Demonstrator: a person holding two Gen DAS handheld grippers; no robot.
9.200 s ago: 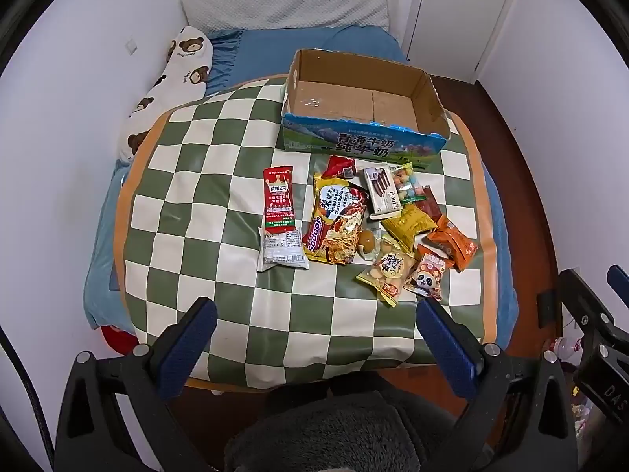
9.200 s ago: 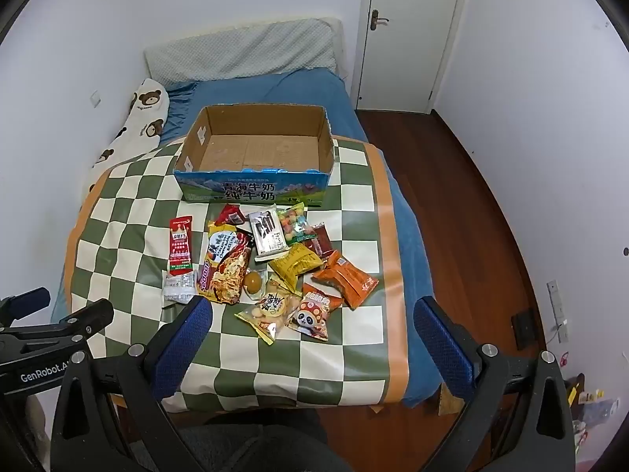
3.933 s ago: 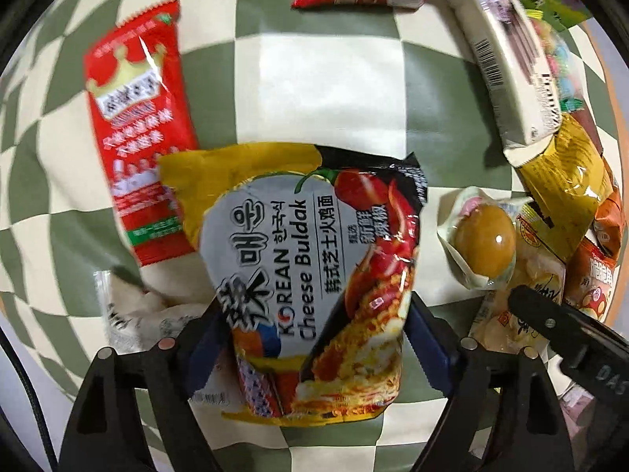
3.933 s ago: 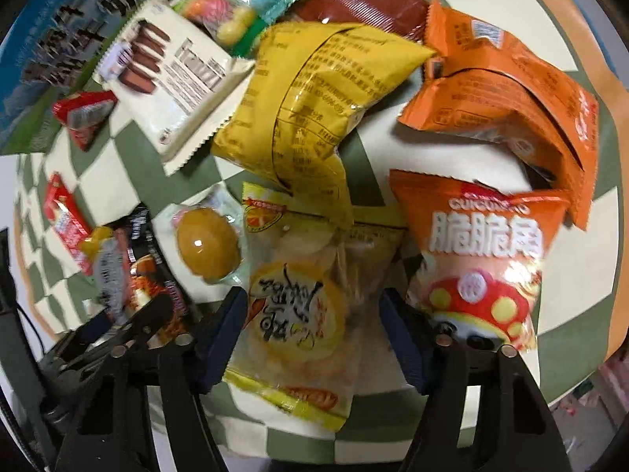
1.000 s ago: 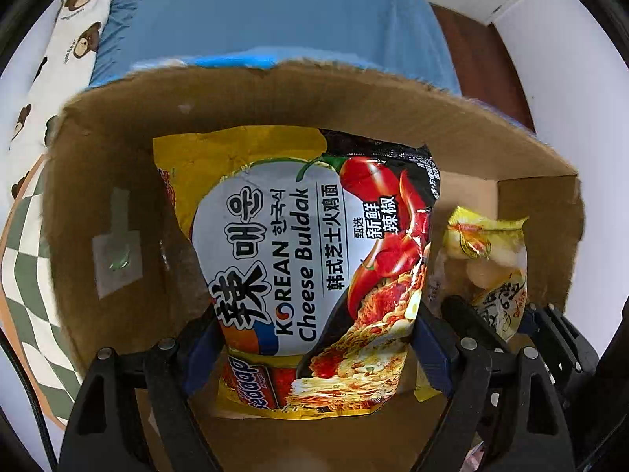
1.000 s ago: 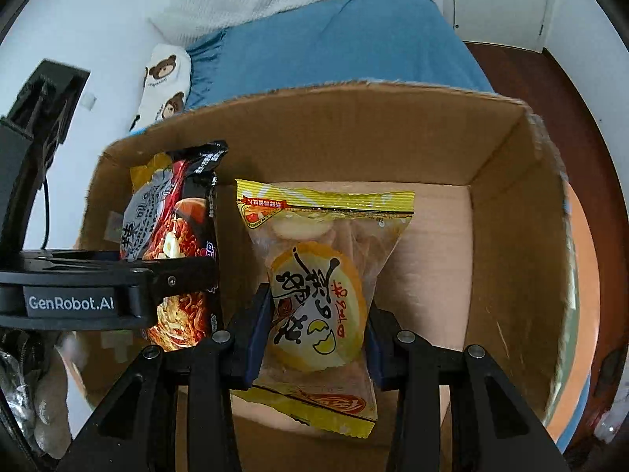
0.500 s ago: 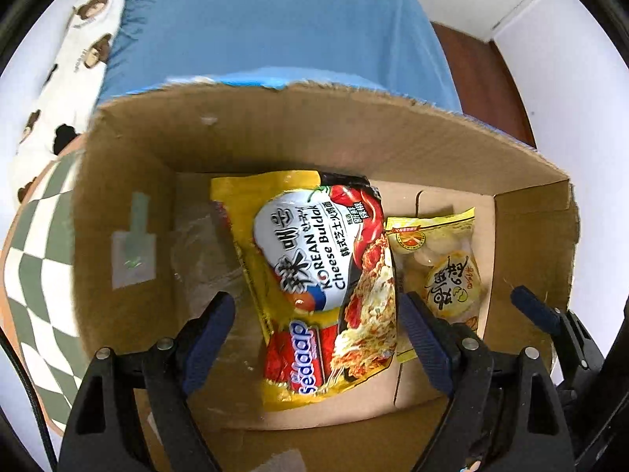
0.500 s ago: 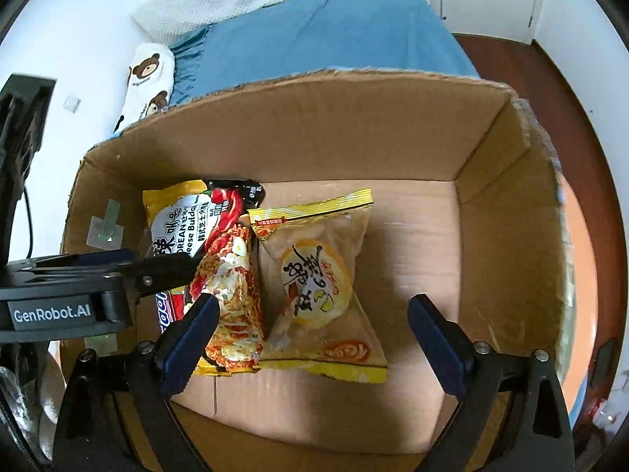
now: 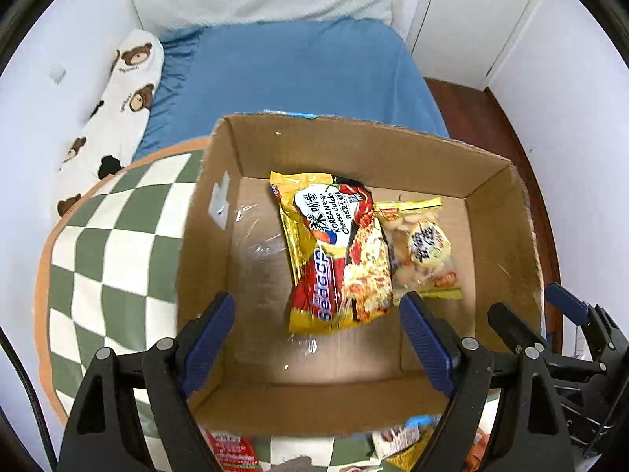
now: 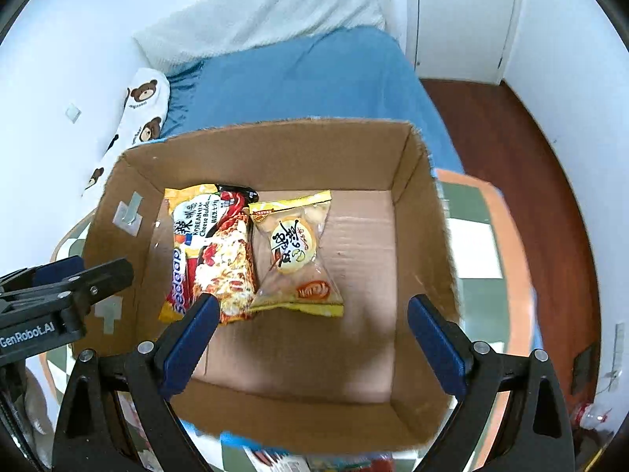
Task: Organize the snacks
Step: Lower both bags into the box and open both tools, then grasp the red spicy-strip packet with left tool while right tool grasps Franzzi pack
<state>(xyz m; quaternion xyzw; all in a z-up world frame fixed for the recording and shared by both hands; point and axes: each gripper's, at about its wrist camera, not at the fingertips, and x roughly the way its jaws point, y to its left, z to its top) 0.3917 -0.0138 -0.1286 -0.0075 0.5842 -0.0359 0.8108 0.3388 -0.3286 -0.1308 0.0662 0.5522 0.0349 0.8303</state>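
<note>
An open cardboard box (image 9: pixel 389 149) (image 10: pixel 428 244) stands on the checkered cloth. On its floor lie a yellow and red Korean Cheese Buldak noodle packet (image 9: pixel 334 251) (image 10: pixel 208 251) and, to its right, a clear and yellow biscuit bag (image 9: pixel 420 247) (image 10: pixel 295 251). My left gripper (image 9: pixel 316 334) is open and empty above the box's near side. My right gripper (image 10: pixel 310 334) is open and empty above the box too. The right gripper shows at the left wrist view's right edge (image 9: pixel 558 314); the left gripper shows at the right wrist view's left edge (image 10: pixel 67 279).
The green and white checkered cloth (image 9: pixel 110 251) covers the bed's near end. More snack packets peek out under the box's near wall (image 9: pixel 232 452) (image 10: pixel 275 460). A blue sheet (image 9: pixel 295 70), a bear-print pillow (image 9: pixel 122 90), a white door (image 9: pixel 479 11) and wooden floor (image 10: pixel 511 137) lie beyond.
One second ago each gripper held its packet inside the box. Both have let go and opened, the packets lie on the box floor, and both grippers have pulled up and back.
</note>
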